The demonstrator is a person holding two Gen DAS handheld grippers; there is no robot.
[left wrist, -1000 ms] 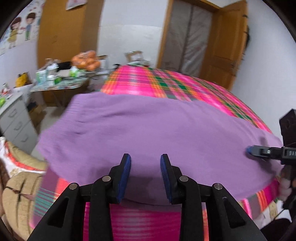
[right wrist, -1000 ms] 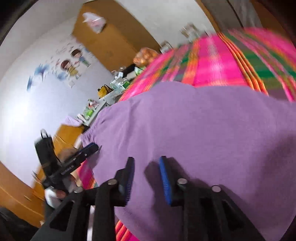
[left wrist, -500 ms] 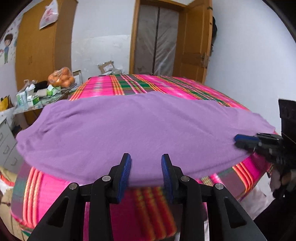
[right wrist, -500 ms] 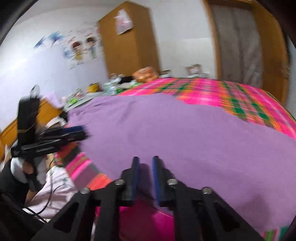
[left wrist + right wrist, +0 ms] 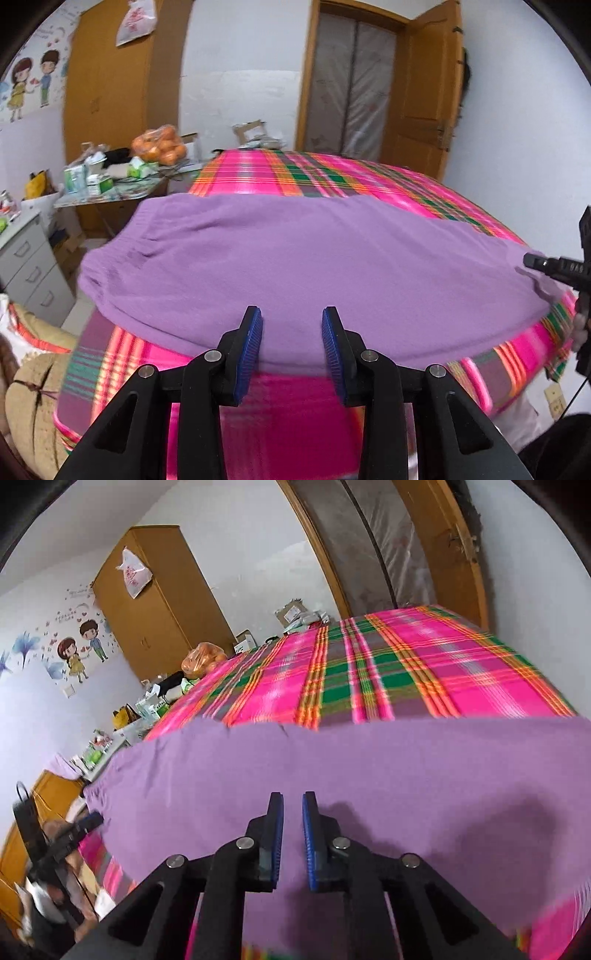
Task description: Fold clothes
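Observation:
A purple garment lies spread flat across the near part of a bed with a pink plaid cover. It also fills the right wrist view. My left gripper is open and empty, just above the garment's near edge. My right gripper has its jaws nearly closed with a narrow gap, holding nothing, low over the cloth. The right gripper's tip shows at the garment's right end in the left view. The left gripper shows at its left end in the right view.
A cluttered side table with a bag of oranges stands left of the bed. A grey drawer unit and sacks are at the near left. A wooden wardrobe and door stand behind.
Both grippers shifted and tilted over the garment. The right gripper's jaws narrowed from open to nearly closed over the second. The garment lies flat as before.

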